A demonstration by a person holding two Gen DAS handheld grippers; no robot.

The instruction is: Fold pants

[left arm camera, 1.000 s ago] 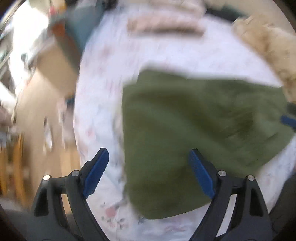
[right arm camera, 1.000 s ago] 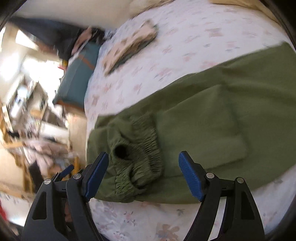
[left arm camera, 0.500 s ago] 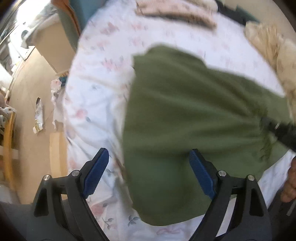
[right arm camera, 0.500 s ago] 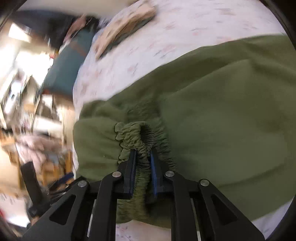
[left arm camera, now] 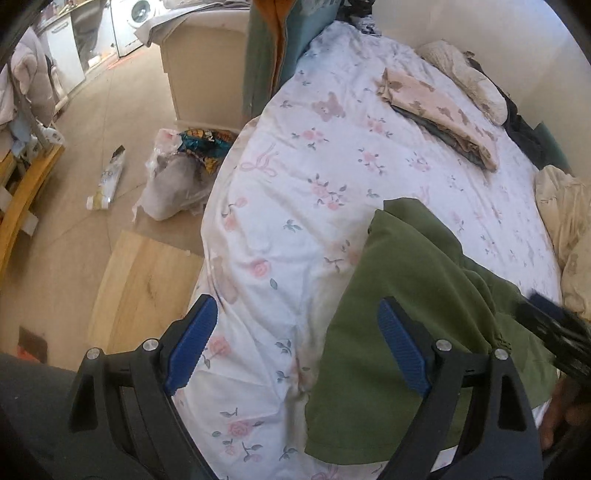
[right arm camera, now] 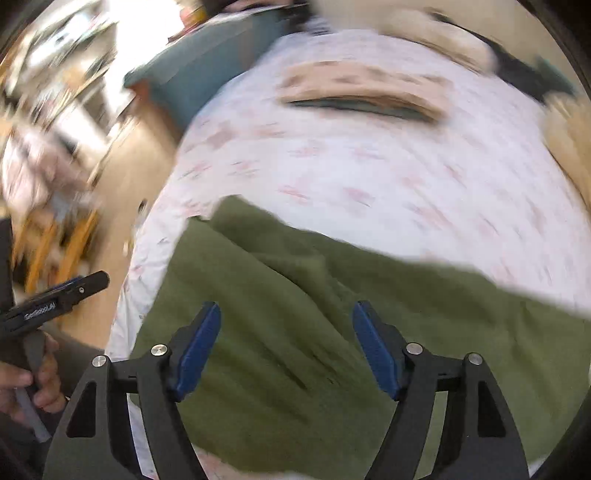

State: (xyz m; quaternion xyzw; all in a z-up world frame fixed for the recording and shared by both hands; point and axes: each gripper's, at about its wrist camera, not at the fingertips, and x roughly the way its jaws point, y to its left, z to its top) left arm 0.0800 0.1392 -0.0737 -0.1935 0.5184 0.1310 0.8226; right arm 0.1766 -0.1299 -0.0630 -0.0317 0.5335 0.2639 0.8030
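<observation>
Bed (left arm camera: 280, 206), floral white sheet: green pants (left arm camera: 413, 317) near edge; folded clothes (left arm camera: 439, 114) farther back.

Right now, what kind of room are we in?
Most likely a lived-in bedroom in a home. The green pants lie on a bed with a floral sheet, folded clothes sit further up it, and a washing machine shows across the floor.

right view motion-blurred, pants (right arm camera: 332, 350) cut off below
</observation>
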